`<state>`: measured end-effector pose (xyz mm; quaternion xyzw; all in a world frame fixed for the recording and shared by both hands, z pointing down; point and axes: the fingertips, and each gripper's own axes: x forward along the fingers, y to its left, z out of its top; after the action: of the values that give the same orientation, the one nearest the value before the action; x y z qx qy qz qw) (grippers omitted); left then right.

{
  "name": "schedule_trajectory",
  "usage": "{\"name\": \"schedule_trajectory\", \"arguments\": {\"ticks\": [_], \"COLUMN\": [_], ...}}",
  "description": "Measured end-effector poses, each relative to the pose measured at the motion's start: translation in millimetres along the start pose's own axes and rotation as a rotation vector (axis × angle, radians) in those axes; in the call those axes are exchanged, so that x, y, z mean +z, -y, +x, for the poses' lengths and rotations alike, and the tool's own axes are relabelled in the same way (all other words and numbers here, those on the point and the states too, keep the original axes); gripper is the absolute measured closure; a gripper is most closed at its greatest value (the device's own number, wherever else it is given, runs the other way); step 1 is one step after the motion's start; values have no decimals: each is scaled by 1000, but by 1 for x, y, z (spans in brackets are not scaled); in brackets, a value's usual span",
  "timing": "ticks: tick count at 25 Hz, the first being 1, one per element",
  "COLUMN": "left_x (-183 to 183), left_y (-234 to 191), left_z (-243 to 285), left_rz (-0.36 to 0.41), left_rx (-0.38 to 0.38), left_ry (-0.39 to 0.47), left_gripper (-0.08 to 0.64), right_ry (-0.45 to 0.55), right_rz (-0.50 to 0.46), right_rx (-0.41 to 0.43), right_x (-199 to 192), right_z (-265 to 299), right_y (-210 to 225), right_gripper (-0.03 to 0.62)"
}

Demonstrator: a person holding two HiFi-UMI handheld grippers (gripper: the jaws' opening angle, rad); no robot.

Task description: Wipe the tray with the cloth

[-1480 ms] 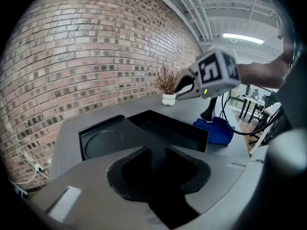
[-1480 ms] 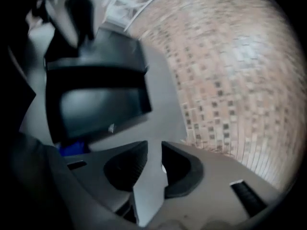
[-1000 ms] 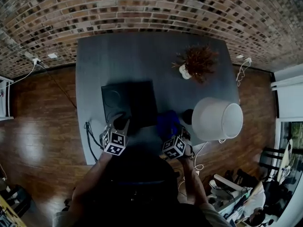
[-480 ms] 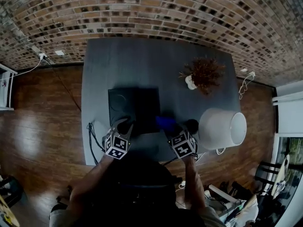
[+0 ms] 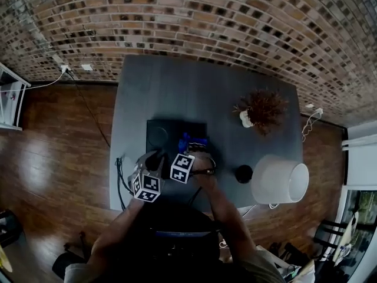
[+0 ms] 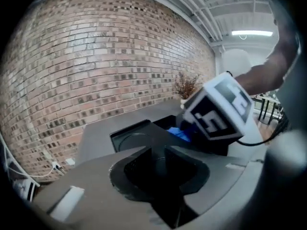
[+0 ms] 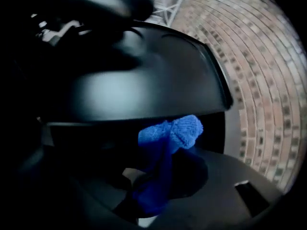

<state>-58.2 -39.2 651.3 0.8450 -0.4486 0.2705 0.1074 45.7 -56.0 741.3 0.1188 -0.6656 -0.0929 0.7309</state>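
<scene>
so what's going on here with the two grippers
A person at the dark table works a gripper in each hand. The right gripper, its jaws having just closed, pinches a blue cloth and holds it at the black tray. The left gripper sits at the tray's near edge with its jaws drawn in. Whether they clamp the rim isn't clear. Wiping looks about to start.

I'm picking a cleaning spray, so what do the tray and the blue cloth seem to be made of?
The tray is probably moulded plastic: black and smooth, with a soft sheen across its face and a rounded raised rim. The cloth looks like microfibre or terry: matte blue with a fuzzy nap, bunched in soft folds.
</scene>
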Motion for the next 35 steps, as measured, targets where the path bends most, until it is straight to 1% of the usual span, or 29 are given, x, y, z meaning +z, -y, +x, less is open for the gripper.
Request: {"name": "schedule_trajectory", "arguments": {"ticks": [1,2,4,5,6,7,9,10,11,12,13,15,16,17,18,20,21,22,23,24,25,28,29,30,31,32,33,34,35], "left_x": [-4,-9,-18,-19,-19,-19,-19,-20,-20,-19,-19,-18,-18,-18,-18,-19,-19,-20,-21,-21,-22,-21,-20,-19,-19,-18,-18,-18,-18], "left_y": [-6,-9,-6,-4,-3,-3,-4,-4,-4,-4,-4,-5,-5,-5,-5,-6,-6,-5,-4,-4,-3,-3,-3,-3,-2,-2,-2,-3,-3], "left_z": [0,2,6,7,8,8,7,7,7,7,7,7,7,7,7,7,7,7,6,6,6,7,7,7,7,7,8,8,8], "left_rz": [-20,-38,-39,-30,-25,-26,-33,-35,-35,-35,-35,-35,-34,-33,-32,-28,-25,-24,-23,-22,-22,-20,-20,-19,-16,-12,-8,-4,-3], "left_rx": [6,0,-23,-29,-32,-33,-33,-33,-33,-33,-33,-33,-33,-33,-33,-32,-31,-31,-30,-29,-29,-30,-28,-27,-28,-29,-29,-28,-27], "left_ry": [-9,-25,-60,-68,-70,-71,-75,-76,-78,-79,-79,-78,-77,-76,-75,-74,-75,-76,-77,-78,-79,-78,-78,-78,-77,-76,-75,-76,-77], "left_gripper": [468,468,472,476,474,475,476,476,476,476,476,476,476,476,476,476,476,476,476,476,476,476,476,476,476,476,476,476,476], "right_ry": [33,57,52,39,29,19,8,11,22,47,87,176,207,235,268,347,375,386,383,371,353,294,292,304,327,349,359,350,326], "right_rz": [-7,37,170,206,205,162,-14,-104,-160,-157,-92,110,189,242,282,367,409,442,457,449,422,308,286,285,303,327,340,333,306], "right_rx": [6,-22,-165,-230,-270,-291,-312,-309,-288,-246,-185,-52,-3,35,70,127,142,150,153,152,145,73,47,32,32,44,66,90,110], "right_x": [0,-3,-15,-17,-16,-10,6,11,13,12,10,4,0,-2,-4,-3,-3,-3,-2,2,9,31,32,28,22,14,8,3,1], "right_z": [-2,-2,2,5,9,13,15,14,12,10,8,-1,-6,-12,-20,-39,-45,-47,-43,-35,-26,-7,-8,-13,-22,-31,-38,-40,-37], "right_y": [-1,9,51,71,84,88,77,67,56,48,43,42,44,45,46,53,59,64,67,68,67,67,70,73,76,77,77,75,71], "right_gripper": [442,442,442,442,442,442,445,448,454,454,444,421,362,217,195,193,193,199,335,500,568,568,566,563,528,525,493,321,247]}}
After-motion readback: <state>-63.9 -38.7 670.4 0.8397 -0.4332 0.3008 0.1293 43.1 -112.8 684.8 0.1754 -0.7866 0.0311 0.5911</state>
